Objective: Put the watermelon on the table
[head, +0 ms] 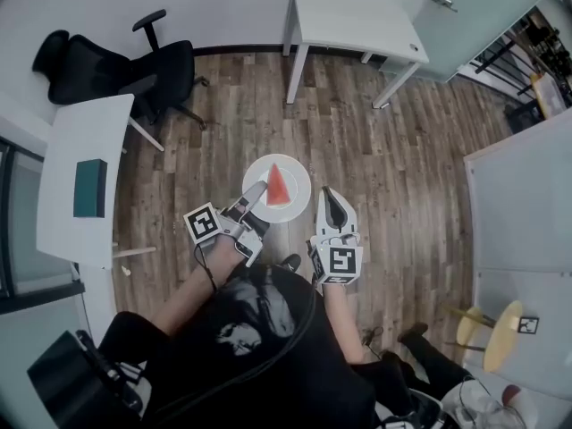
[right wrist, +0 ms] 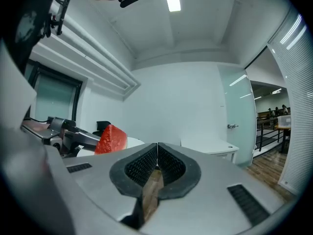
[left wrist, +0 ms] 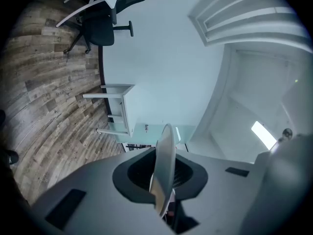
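Observation:
A red wedge of watermelon (head: 279,186) lies on a round white plate (head: 295,206) that is held in the air over the wooden floor. My left gripper (head: 255,195) is shut on the plate's near rim. In the left gripper view the plate (left wrist: 165,155) shows edge-on, pinched between the dark pads. My right gripper (head: 331,204) hovers just right of the plate, shut and empty, its pads meeting at the tips (right wrist: 157,150). From the right gripper view the watermelon (right wrist: 111,138) sits to the left, beside the left gripper (right wrist: 68,133).
A white table (head: 353,16) stands at the far wall ahead, also seen as the table (right wrist: 210,145). Another white table (head: 71,204) at the left carries a teal box (head: 89,188). A black office chair (head: 134,70) is at the far left. A white desk (head: 523,231) is at the right.

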Demonstrator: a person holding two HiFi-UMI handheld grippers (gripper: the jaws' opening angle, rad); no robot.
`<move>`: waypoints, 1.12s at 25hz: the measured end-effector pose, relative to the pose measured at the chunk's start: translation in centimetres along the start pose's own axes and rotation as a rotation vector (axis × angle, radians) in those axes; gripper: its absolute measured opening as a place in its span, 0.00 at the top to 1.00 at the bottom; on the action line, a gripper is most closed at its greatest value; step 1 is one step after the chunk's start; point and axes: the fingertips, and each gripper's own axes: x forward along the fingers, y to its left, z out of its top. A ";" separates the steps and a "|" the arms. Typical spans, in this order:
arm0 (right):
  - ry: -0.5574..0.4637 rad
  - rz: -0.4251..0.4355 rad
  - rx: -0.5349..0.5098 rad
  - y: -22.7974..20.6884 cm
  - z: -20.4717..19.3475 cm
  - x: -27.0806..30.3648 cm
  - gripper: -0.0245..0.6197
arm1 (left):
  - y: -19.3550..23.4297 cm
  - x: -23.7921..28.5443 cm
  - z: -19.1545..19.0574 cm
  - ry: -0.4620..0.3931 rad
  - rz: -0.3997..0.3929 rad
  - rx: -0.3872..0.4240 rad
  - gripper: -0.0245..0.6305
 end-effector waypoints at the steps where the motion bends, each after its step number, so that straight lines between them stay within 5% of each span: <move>1: -0.006 0.007 0.014 0.5 -0.1 0.3 0.94 | 0.1 -0.2 0.4 0.003 -0.005 -0.005 0.91; 15: 0.106 -0.033 0.155 1.0 -5.7 2.1 0.94 | 3.2 0.1 1.3 0.163 -0.001 -0.092 0.91; 28: 0.008 0.063 0.182 -11.5 -2.1 18.2 0.94 | 2.9 16.8 8.8 0.129 -0.026 0.029 0.91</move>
